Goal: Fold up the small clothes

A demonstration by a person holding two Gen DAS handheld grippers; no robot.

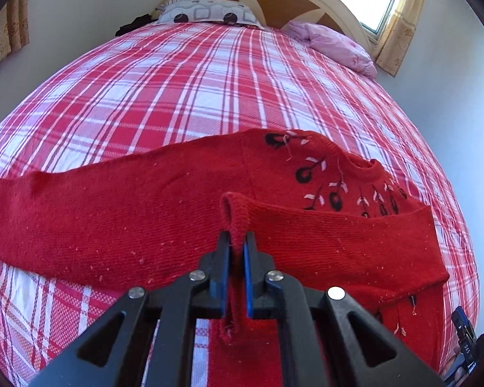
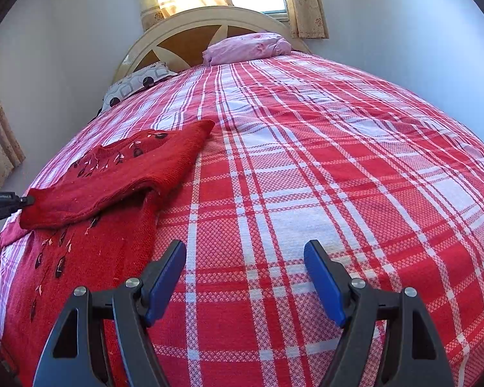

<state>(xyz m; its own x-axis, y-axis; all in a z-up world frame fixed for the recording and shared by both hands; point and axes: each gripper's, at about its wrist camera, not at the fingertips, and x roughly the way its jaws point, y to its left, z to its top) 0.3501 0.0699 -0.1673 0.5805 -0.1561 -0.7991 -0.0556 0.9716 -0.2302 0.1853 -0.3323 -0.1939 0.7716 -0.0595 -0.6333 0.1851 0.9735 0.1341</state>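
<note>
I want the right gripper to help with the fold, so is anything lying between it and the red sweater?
Nothing visible. The right gripper hangs open over bare plaid bedspread, and the red sweater lies just to its left. The left gripper already pinches a sleeve cuff.

Ahead of my right gripper point(image 2: 245, 251): bare plaid bedspread point(image 2: 338, 161), flat, nothing in way up to headboard point(image 2: 190, 32). My left side: red sweater point(image 2: 113, 174) covers that part of bed, sleeve folded across body. Far end: patterned pillow point(image 2: 135, 85) and pink pillow point(image 2: 248, 48) block edge by headboard. Walls close on both sides of bed.
</note>
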